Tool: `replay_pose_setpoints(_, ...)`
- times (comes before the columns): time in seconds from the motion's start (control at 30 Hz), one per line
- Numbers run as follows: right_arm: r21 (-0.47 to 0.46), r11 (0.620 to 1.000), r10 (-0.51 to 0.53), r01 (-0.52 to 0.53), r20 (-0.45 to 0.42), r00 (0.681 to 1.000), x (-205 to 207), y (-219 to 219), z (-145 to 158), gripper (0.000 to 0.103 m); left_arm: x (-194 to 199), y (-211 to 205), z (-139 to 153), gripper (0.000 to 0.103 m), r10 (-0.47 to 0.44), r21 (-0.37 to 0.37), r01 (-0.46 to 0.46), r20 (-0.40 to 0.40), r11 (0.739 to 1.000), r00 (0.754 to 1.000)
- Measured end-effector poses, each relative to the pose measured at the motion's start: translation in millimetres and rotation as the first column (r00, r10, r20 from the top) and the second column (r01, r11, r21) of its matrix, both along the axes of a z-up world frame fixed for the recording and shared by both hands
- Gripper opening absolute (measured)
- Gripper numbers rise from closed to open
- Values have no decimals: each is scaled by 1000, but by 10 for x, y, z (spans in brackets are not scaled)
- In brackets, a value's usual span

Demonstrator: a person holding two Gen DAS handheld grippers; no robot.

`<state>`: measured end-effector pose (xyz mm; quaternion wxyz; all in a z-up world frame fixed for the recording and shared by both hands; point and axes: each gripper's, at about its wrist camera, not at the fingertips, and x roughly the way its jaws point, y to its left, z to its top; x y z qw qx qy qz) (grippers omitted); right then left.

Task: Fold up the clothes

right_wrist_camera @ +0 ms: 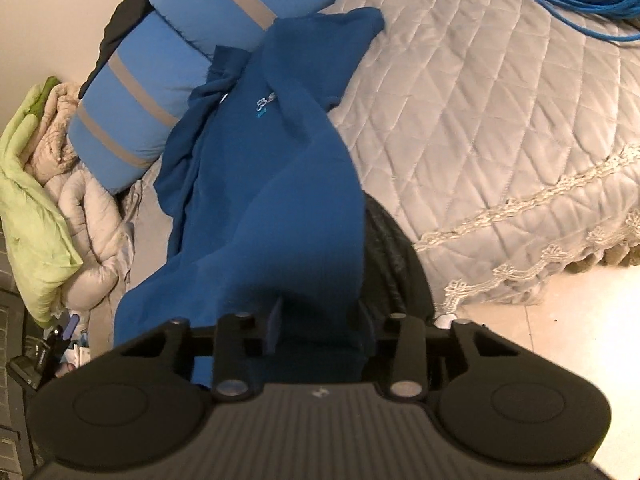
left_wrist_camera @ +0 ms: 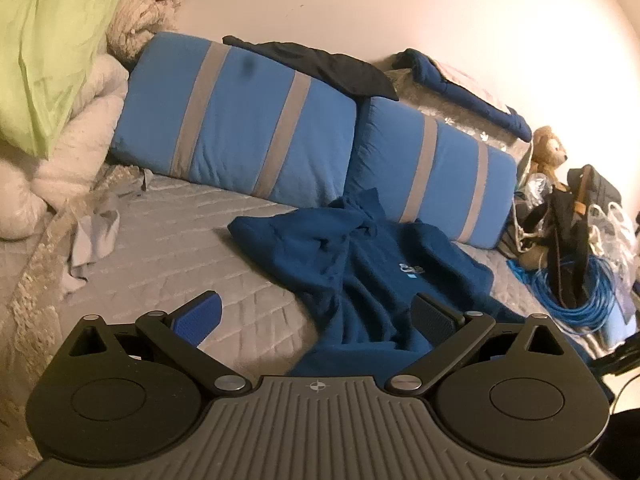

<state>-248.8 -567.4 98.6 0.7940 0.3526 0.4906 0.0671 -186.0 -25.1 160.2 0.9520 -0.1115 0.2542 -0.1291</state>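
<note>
Dark blue sweatshirt [left_wrist_camera: 372,276]: fleece-like fabric, small light-blue and white logo on the chest, crumpled and unfolded. Spread across the grey quilted bedspread [left_wrist_camera: 168,248], collar end bunched against the blue cushions with grey stripes [left_wrist_camera: 248,128] along the wall-side edge of the bed. Lower part drawn off toward the near edge of the bed, raised in a taut ridge, as seen from the right wrist view [right_wrist_camera: 280,184].

Left gripper [left_wrist_camera: 316,316]: fingers spread wide, nothing between them. Left finger [left_wrist_camera: 198,318] with blue pad over bare bedspread; right finger over the sweatshirt fabric. Contact with the fabric cannot be told.

Right gripper [right_wrist_camera: 316,332]: fingers drawn close together, clamped on a fold of the sweatshirt; fabric covering the fingertips almost entirely.

Surroundings: green bedding [left_wrist_camera: 52,48] and pale blankets [left_wrist_camera: 80,144] piled at the left end of the bed. Black garment [left_wrist_camera: 320,64] draped on top of the cushions. Teddy bear [left_wrist_camera: 548,152] and coiled blue cable [left_wrist_camera: 576,292] at the right end of the bed. Lace trim [right_wrist_camera: 536,216] along the bedspread's near edge, tiled floor [right_wrist_camera: 560,356] below.
</note>
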Motion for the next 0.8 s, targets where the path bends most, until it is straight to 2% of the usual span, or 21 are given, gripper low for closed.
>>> replay_pose_setpoints(0.03, 0, 1000, -2, 2, -2, 1000, 2, 17, 3, 26, -9, -9, -1, 103, -3, -2, 3, -1, 1000, 1000)
replay_pose_setpoints(0.07, 1, 1000, -7, 7, 6, 1000, -7, 16, 25, 14, -19, -16, 1, 103, -8, -3, 8, -2, 1000, 1000)
replay_pose_setpoints(0.17, 9, 1000, -23, 23, 47, 999, -55, -24, 130, 7, -35, -31, -1, 103, -16, -7, 16, -9, 1000, 1000)
replay_pose_setpoints(0.4, -28, 994, -104, 108, 116, 988, -173, -238, 364, 4, -31, -23, -36, 103, -10, -37, 8, -41, 999, 999)
replay_pose_setpoints(0.8, -42, 974, -216, 220, 89, 972, -328, -609, 228, 4, -73, -36, -226, 103, -78, -185, 57, -111, 981, 991)
